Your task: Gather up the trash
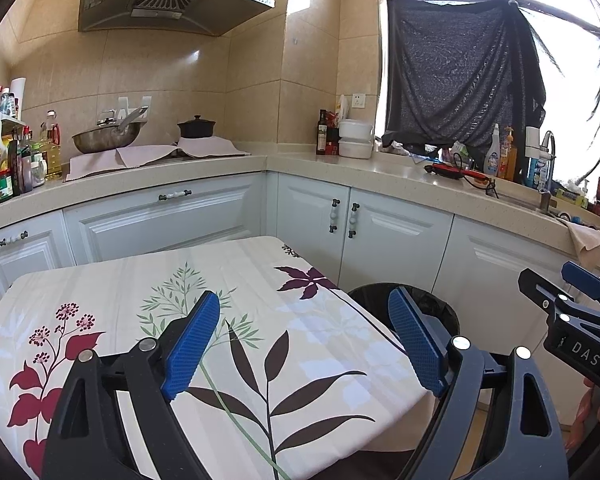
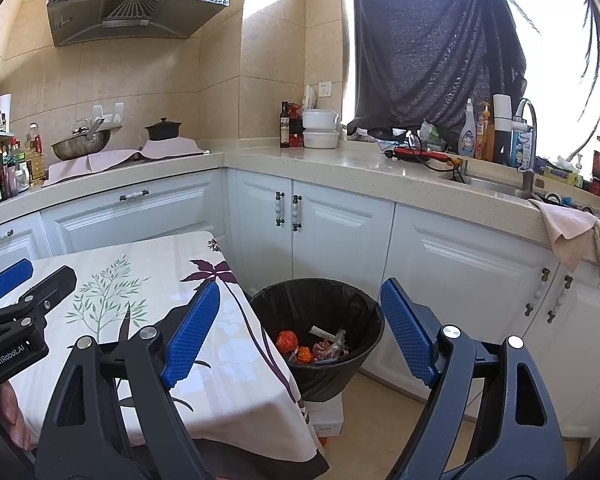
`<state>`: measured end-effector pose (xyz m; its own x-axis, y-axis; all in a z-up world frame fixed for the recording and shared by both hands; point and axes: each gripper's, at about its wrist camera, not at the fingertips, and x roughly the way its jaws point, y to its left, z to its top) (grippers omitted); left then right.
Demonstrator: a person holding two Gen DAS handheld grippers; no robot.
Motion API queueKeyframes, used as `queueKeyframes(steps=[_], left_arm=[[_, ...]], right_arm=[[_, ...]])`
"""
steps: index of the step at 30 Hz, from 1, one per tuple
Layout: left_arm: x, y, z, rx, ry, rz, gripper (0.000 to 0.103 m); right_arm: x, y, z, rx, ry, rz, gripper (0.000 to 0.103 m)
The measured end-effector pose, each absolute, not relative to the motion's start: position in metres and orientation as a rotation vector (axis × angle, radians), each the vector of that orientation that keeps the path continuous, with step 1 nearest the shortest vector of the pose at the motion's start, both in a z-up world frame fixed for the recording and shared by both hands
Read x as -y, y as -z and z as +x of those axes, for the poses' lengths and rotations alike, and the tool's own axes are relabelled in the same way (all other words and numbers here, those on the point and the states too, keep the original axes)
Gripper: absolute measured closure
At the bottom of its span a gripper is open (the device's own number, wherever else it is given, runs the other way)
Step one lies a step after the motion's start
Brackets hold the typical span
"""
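A black trash bin [image 2: 320,320] with a black liner stands on the floor at the table's right side. Several pieces of trash [image 2: 312,348], orange and clear wrappers, lie inside it. In the left wrist view only the bin's rim [image 1: 440,304] shows behind the table corner. My left gripper [image 1: 304,344] is open and empty above the flowered tablecloth [image 1: 140,292]. My right gripper [image 2: 296,336] is open and empty, above the table's right edge and the bin. No trash shows on the tablecloth [image 2: 140,272].
White cabinets [image 2: 340,220] and an L-shaped counter [image 2: 340,160] stand behind the table and bin. A wok [image 2: 80,146], a pot [image 2: 163,129], bottles and a sink [image 2: 492,184] with a faucet are on the counter. A white box [image 2: 328,416] lies under the bin.
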<state>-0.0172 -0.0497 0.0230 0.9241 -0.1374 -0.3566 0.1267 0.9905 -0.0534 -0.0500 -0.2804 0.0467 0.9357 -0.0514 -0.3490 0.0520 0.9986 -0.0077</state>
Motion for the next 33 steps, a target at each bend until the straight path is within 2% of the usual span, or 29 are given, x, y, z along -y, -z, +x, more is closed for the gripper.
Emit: queueKeyframes(steps=[33], left_arm=[[0.0463,-0.0249,-0.0169,-0.366,0.145,-0.039,0.019]], right_arm=[[0.279,-0.0478,-0.0491,-0.356,0.052,-0.001,0.022]])
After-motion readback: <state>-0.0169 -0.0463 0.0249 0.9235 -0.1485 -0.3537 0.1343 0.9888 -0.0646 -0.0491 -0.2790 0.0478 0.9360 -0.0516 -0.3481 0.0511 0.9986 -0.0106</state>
